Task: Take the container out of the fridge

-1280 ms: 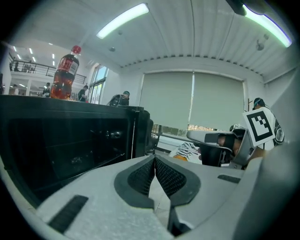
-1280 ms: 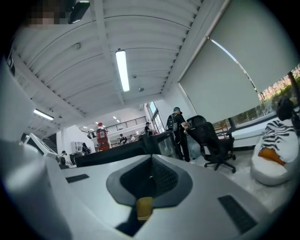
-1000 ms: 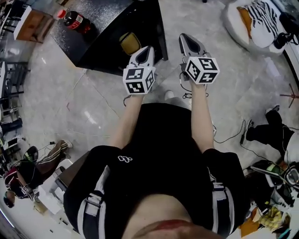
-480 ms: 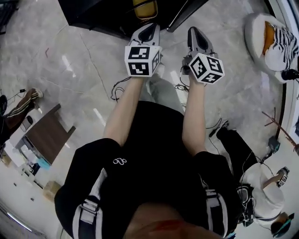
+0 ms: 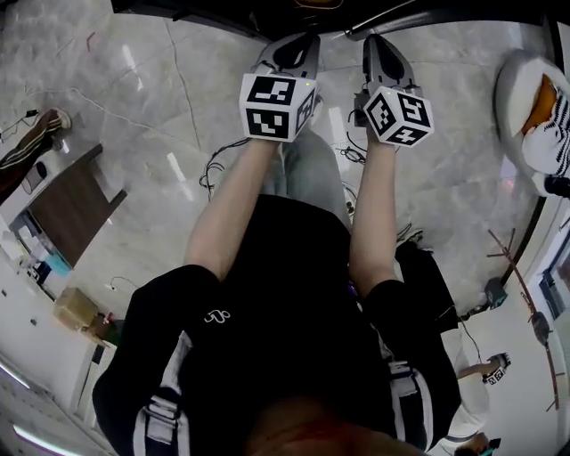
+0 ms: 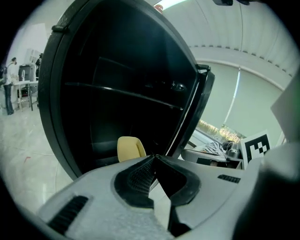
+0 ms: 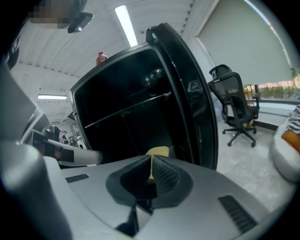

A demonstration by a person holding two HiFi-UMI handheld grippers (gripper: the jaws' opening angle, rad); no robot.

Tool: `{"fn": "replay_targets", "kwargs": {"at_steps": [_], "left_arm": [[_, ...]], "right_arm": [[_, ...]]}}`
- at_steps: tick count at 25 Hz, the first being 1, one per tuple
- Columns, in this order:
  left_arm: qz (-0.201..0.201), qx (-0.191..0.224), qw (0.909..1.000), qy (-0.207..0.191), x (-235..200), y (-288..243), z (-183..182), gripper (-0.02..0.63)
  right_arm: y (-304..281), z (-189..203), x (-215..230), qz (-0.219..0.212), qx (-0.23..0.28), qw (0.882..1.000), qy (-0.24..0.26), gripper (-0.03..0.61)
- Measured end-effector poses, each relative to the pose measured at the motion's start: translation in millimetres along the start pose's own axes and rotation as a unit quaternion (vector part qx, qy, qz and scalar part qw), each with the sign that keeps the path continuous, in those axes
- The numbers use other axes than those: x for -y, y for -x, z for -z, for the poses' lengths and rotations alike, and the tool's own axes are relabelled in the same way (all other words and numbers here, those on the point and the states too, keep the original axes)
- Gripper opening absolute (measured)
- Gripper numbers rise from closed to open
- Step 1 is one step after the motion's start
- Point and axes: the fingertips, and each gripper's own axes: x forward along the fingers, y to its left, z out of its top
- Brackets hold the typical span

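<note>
A black fridge [image 6: 117, 93] stands open, its door [image 7: 197, 103] swung out to the right. A pale yellow container [image 6: 131, 148] sits low inside on the bottom shelf; in the right gripper view the container [image 7: 158, 151] shows just past the jaw tips. My left gripper [image 6: 154, 157] is shut and empty, a short way in front of the opening. My right gripper [image 7: 151, 157] is also shut with nothing held. In the head view the left gripper [image 5: 298, 49] and right gripper [image 5: 378, 49] are side by side, pointing at the fridge's dark lower edge [image 5: 427, 13].
A red-capped bottle [image 7: 100, 58] stands on top of the fridge. An office chair [image 7: 234, 110] is to the right. A white cushion with striped cloth [image 5: 534, 116] lies on the marble floor, with cables [image 5: 214, 169] and a brown board [image 5: 76, 209] to the left.
The person has stepped toward the fridge; it has slid up to the head view's top edge. Both grippers stay shut and side by side, now closer to the opening.
</note>
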Motion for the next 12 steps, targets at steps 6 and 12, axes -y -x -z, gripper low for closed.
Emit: {"fn": "replay_targets", "kwargs": {"at_steps": [6,12], "left_arm": [[-0.026,-0.021,0.9991,0.024,-27,-6,28,0.009],[-0.044,-0.017,0.9973,0.056,-41,2,29,0.009]], "right_arm": [[-43,24,-9,-0.042,-0.037,0.994,0.091,0.014],[-78,46,-25,-0.079,-0.09,0.974,0.194,0.015]]}}
